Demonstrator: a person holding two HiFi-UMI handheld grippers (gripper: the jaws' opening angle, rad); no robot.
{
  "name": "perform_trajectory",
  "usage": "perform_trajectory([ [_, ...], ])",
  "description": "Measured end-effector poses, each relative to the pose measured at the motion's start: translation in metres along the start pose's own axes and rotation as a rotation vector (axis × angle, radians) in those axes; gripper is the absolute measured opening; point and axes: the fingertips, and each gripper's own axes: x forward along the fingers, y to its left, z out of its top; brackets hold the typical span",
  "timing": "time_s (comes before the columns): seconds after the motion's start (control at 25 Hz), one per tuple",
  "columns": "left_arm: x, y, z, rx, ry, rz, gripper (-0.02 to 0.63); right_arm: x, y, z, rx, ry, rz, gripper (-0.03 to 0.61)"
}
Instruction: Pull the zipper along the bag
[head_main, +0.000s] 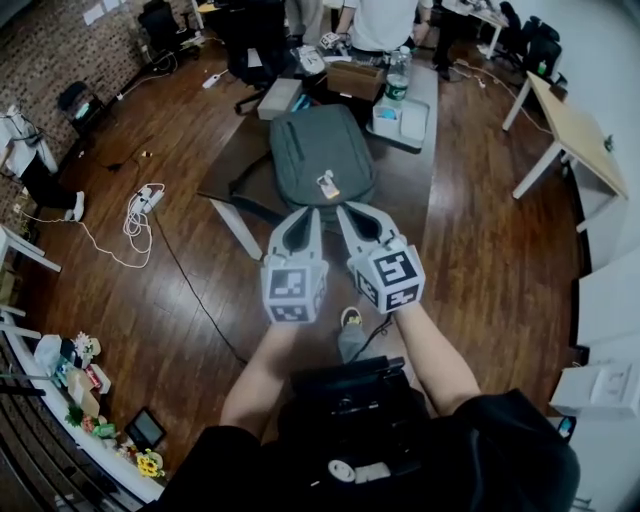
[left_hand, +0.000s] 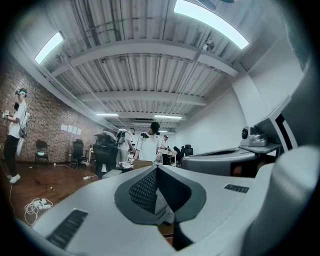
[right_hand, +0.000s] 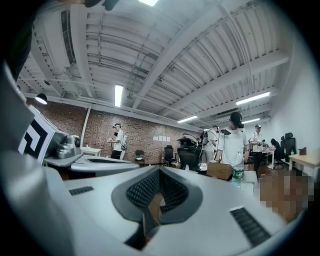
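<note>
Grey-green fabric of the bag (head_main: 322, 150) filled the upper middle of the head view, where it lay flat on a dark table (head_main: 420, 180), with a small tag (head_main: 328, 185) on its near part. The left gripper (head_main: 308, 213) and the right gripper (head_main: 346, 208) were held side by side in the centre of the frame, just before the near edge of the bag and not touching it. In each gripper view the two jaws met at their tips with nothing between them, so both tongs were closed and empty, and they looked level across the room, over the bag and not down at it. The task seemed to be at its very beginning: the approach, with no grip taken yet. The zipper pull itself was too small to find in these pictures. The next move probably called for tilting the tongs down toward the bag, opening one pair to take the pull, and using the other to hold the fabric so that it would not slide.
</note>
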Motion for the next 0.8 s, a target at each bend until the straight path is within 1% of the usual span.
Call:
perform_trajectory([
  [0.36,0.094,0.041,0.006,0.034,0.000,0.068,-0.009,0.087,-0.062,0.003,0.005,-0.014,0.046,0.009],
  [0.56,0.143,0.053,0.012,0.039,-0.003,0.089,-0.009,0.123,-0.093,0.007,0.013,-0.019,0.075,0.009],
  [0.8,0.184,0.058,0.002,0.047,0.023,0.118,-0.009,0.153,-0.127,0.008,0.016,-0.038,0.108,0.009],
])
